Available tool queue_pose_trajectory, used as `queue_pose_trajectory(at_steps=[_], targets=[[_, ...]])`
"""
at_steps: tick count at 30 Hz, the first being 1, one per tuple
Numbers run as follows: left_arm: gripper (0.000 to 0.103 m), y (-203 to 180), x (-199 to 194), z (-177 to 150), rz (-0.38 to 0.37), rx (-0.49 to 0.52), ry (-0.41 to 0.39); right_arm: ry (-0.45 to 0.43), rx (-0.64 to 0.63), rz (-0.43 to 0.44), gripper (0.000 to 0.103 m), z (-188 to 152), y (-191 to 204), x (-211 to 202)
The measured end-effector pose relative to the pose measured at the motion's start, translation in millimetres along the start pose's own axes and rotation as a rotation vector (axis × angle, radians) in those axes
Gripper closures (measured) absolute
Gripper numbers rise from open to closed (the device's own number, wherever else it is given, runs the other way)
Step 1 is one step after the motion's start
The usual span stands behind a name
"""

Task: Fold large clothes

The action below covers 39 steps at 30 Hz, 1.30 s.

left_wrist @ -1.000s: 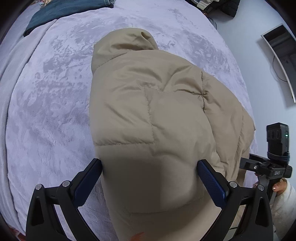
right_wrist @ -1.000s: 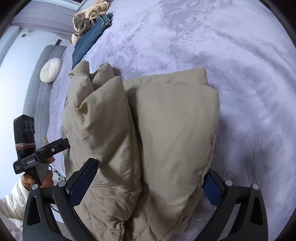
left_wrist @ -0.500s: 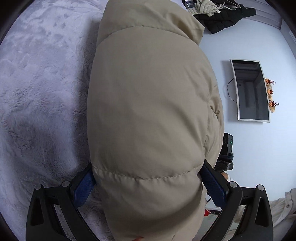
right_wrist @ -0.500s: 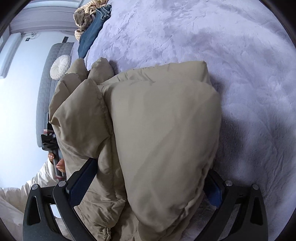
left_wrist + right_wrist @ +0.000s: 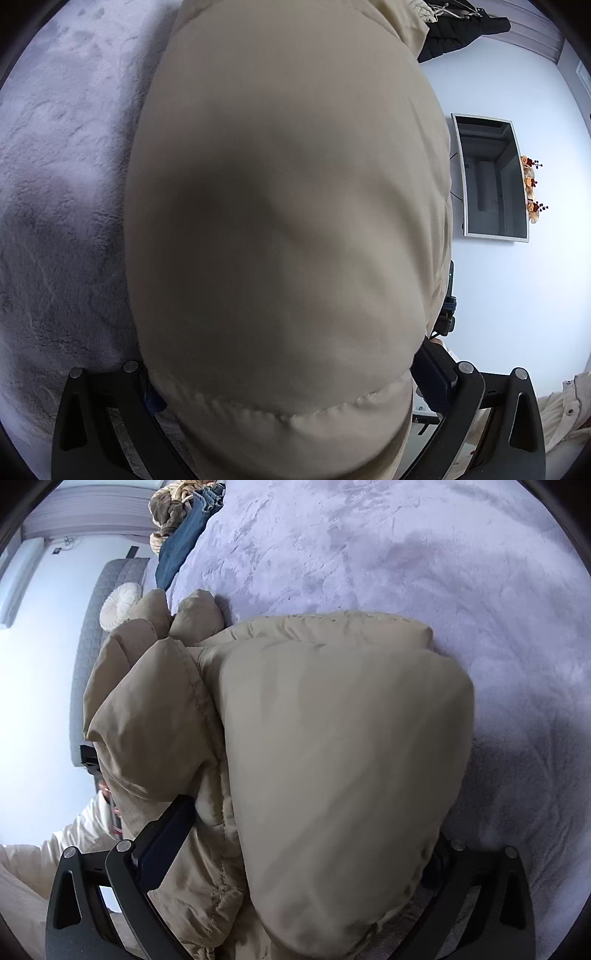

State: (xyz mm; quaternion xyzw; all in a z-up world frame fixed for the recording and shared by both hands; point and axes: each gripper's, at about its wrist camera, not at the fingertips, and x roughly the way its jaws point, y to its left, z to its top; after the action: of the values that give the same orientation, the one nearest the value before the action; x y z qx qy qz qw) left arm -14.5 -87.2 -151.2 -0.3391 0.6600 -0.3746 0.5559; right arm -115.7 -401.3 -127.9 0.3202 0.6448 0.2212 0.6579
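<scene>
Left tongs sit wide around the coat, its puffy bulk now filling the gap between their fingers where a second ago it lay well ahead on the bed; I judge the lower part is being lifted over for a fold. Right tongs, equally wide, cradle a taller mound. Beige, quilted and slippery-looking, it bulges past both fingers, hood end beyond.

Under my jaws spreads a bed with a plush lavender-grey blanket; the bulky beige padded jacket lies bunched on it; at the far edge, well apart from the jacket, lie blue jeans beside a brownish bundle.
</scene>
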Motion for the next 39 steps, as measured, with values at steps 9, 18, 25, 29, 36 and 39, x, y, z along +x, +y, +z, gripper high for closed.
queue_pose_trajectory(at_steps=[9,18,25,29,36,39], targets=[[0.000,-41,21,3,0.214,0.080,-0.035,-0.035,0.058,0.026,0.000,6,4,14],[0.000,-39,27,10,0.240,0.102,-0.039,0.007,0.033,-0.092,0.003,-20,13,-11],[0.000,-34,30,16,0.167,0.046,-0.030,0.014,0.032,0.109,0.000,6,5,24],[0.006,-51,26,13,0.228,0.075,-0.064,0.012,0.033,0.091,0.000,18,14,37],[0.019,-97,20,13,0.254,0.134,-0.113,-0.023,0.088,0.170,0.046,10,34,17],[0.019,-113,6,18,0.256,0.162,-0.147,-0.044,0.031,0.172,0.047,12,63,9]])
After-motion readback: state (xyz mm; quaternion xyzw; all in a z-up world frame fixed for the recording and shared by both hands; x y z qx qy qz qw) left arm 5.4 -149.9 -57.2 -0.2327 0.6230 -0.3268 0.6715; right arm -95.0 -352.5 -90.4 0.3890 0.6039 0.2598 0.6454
